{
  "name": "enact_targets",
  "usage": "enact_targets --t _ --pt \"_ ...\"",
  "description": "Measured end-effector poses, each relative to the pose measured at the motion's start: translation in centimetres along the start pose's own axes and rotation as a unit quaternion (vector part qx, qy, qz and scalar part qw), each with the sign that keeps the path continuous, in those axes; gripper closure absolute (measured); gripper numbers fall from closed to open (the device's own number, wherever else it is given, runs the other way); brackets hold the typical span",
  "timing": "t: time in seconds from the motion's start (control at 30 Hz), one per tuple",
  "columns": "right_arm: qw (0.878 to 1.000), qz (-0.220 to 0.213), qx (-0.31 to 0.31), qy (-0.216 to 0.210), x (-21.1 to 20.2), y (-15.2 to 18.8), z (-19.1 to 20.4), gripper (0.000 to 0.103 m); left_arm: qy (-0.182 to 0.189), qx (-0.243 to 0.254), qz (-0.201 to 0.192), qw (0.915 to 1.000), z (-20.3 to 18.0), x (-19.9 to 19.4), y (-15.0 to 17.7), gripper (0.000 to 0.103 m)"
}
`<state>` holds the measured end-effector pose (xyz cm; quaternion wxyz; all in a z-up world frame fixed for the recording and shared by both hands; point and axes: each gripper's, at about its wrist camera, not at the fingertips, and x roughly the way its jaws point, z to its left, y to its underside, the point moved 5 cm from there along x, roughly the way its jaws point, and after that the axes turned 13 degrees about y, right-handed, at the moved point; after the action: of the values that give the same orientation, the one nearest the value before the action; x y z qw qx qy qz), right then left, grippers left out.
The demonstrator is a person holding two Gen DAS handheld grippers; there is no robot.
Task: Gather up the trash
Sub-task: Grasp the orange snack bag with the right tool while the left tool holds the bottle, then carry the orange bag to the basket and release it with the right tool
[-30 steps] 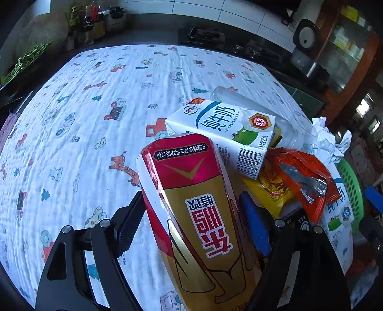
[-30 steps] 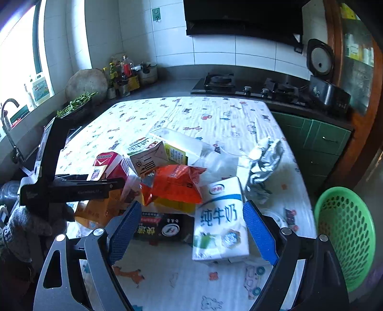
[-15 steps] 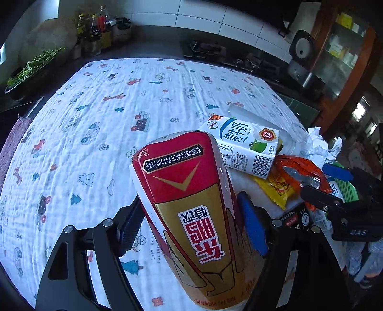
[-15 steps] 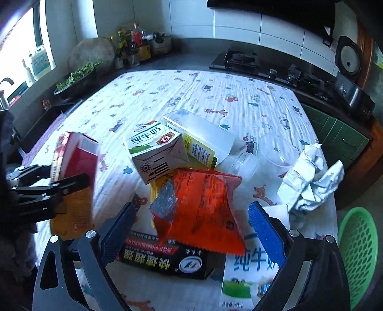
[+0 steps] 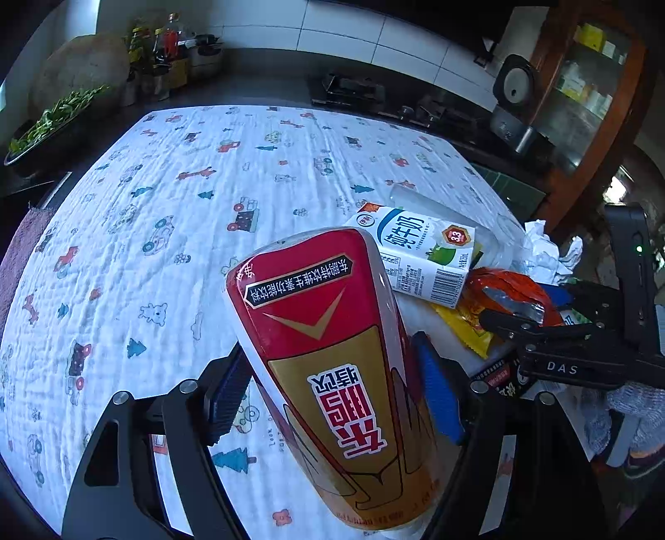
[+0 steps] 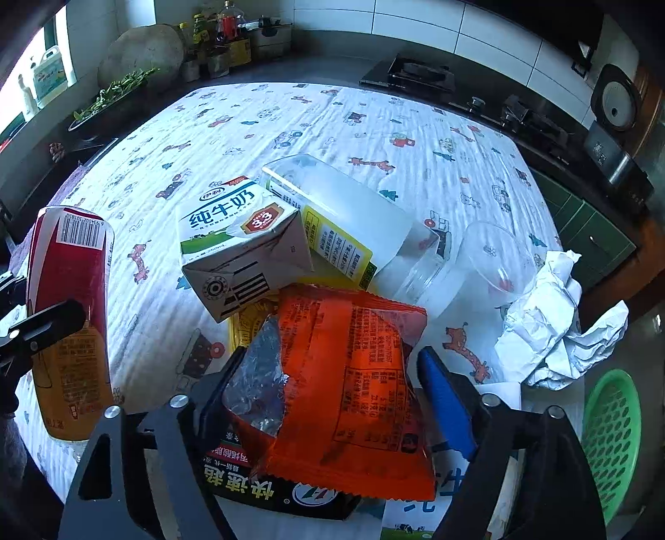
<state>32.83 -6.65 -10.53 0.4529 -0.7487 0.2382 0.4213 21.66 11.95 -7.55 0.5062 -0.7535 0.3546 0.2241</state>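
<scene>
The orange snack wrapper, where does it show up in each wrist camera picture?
Left wrist: orange snack wrapper at right middle, partly behind the right gripper.
Right wrist: lower centre, between the closing jaws.
Shared landmark: the milk carton beside it.

Daylight is pouring through the window [image 6: 37,79] onto a table wearing an animal-print cloth [image 5: 174,199]. White wall tiles [image 6: 436,29] are backing the dark counter, gas hob [image 6: 411,74] and wooden glass-fronted cabinet [image 5: 590,83].
</scene>
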Motion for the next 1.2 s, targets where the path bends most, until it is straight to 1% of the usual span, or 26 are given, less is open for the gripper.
enact_targets --t 0.03,0.07,0.1,0.17,0.2,0.43,0.6,0.7,0.87,0.93,1.07,1.2 --pt "1.000 0.000 0.000 -0.001 -0.1 0.1 0.0 0.038 0.001 0.001 0.000 1.0000 -0.1 -0.1 0.0 0.030" --pt "1.000 -0.002 0.001 0.000 -0.3 0.2 0.1 0.041 0.002 0.002 -0.001 1.0000 -0.2 -0.2 0.0 0.030" --pt "1.000 -0.006 0.005 0.001 -0.6 0.2 0.0 0.044 0.002 0.004 -0.001 1.0000 -0.4 -0.3 0.0 0.030" --pt "1.000 -0.013 0.010 -0.002 -1.2 0.3 -0.1 0.046 0.007 0.006 0.000 1.0000 -0.7 -0.4 0.0 0.030" --pt "1.000 -0.017 0.012 -0.002 -1.5 0.3 -0.2 0.050 0.009 0.008 0.000 0.9999 -0.9 -0.6 0.0 0.030" --pt "0.998 -0.050 0.045 -0.013 -4.4 1.2 -1.7 0.051 0.028 0.012 0.000 0.9995 -2.1 -1.4 0.1 0.031" --pt "0.994 -0.076 0.074 -0.020 -6.9 2.4 -3.3 0.051 0.039 0.028 -0.001 0.9988 -3.8 -1.8 0.1 0.032" --pt "0.992 -0.090 0.091 -0.016 -8.4 3.4 -4.7 0.051 0.056 0.035 0.001 0.9978 -4.9 -1.9 0.0 0.032" --pt "0.986 -0.111 0.127 0.001 -10.6 5.4 -7.8 0.051 0.087 0.048 0.010 0.9950 -7.3 -1.6 0.1 0.033" --pt "0.983 -0.114 0.144 0.014 -11.1 6.5 -9.6 0.051 0.104 0.051 0.018 0.9931 -8.5 -1.2 0.2 0.033" --pt "0.977 -0.108 0.180 0.036 -11.6 8.9 -13.1 0.051 0.127 0.071 0.028 0.9890 -11.5 -0.3 0.3 0.033" --pt "0.970 -0.100 0.211 0.062 -11.7 11.4 -16.7 0.051 0.155 0.090 0.040 0.9831 -14.9 0.9 0.3 0.033"
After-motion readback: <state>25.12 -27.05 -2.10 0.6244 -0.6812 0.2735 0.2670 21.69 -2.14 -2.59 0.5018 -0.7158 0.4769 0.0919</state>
